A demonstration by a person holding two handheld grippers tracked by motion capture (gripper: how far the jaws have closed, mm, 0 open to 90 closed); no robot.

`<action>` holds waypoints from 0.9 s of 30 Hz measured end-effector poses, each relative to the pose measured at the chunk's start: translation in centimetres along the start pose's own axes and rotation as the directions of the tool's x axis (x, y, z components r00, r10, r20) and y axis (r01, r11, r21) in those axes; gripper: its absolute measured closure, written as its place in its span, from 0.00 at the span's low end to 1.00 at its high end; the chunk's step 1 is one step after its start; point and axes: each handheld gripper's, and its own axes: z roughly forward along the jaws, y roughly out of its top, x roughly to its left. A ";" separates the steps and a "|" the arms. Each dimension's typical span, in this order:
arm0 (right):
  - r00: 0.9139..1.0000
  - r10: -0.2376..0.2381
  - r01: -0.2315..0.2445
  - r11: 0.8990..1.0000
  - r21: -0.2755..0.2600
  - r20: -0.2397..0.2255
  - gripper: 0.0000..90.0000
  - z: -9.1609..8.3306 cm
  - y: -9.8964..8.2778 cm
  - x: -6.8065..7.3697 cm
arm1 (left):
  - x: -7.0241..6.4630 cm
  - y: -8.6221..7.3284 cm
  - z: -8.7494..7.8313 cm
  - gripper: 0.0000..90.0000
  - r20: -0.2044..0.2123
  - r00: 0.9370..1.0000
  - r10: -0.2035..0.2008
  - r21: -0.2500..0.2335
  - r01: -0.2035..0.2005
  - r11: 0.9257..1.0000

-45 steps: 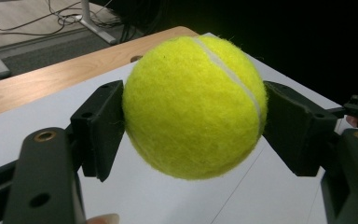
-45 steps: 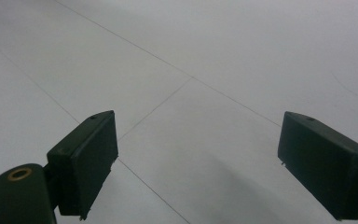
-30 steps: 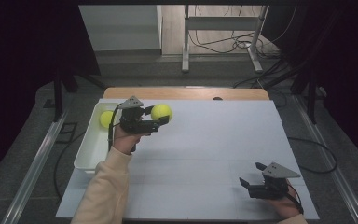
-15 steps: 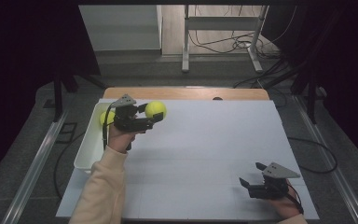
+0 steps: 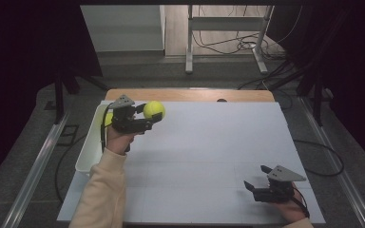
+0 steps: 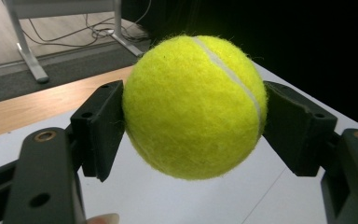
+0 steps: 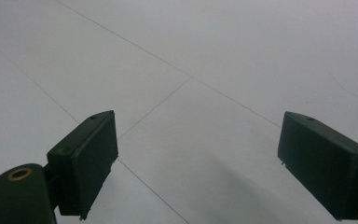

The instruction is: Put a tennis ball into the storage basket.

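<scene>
The left tongs (image 5: pixel 148 118), clenched on the tennis ball (image 5: pixel 154 110), have drifted toward the bin's (image 5: pixel 86 151) edge; right tongs (image 5: pixel 259 179) gape over bare table (image 5: pixel 209 142).

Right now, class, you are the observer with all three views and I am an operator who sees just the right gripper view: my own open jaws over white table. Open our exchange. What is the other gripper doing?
Observer: The left gripper is shut on a yellow tennis ball.
Operator: Is the ball resting on the table?
Observer: No, it looks held clear of the table, near the far left corner.
Operator: Anything beside it?
Observer: A white bin lies along the table's left edge. A second yellow ball shows in it, partly hidden behind the gripper.
</scene>
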 end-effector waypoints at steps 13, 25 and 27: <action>1.000 -0.002 0.002 1.000 0.005 0.003 0.14 0.0 0.0 0.0 | 1.1 0.1 -1.3 0.29 -0.036 0.999 -0.024 -0.020 0.023 1.000; 1.000 -0.002 0.002 1.000 0.007 0.004 0.14 0.0 0.0 0.0 | 1.9 -0.1 -1.7 0.29 -0.062 0.997 -0.041 -0.026 0.039 0.999; 1.000 -0.002 0.002 1.000 0.006 0.004 0.14 0.0 0.0 0.0 | 2.0 -0.1 -1.8 0.29 -0.068 0.997 -0.042 -0.025 0.040 0.999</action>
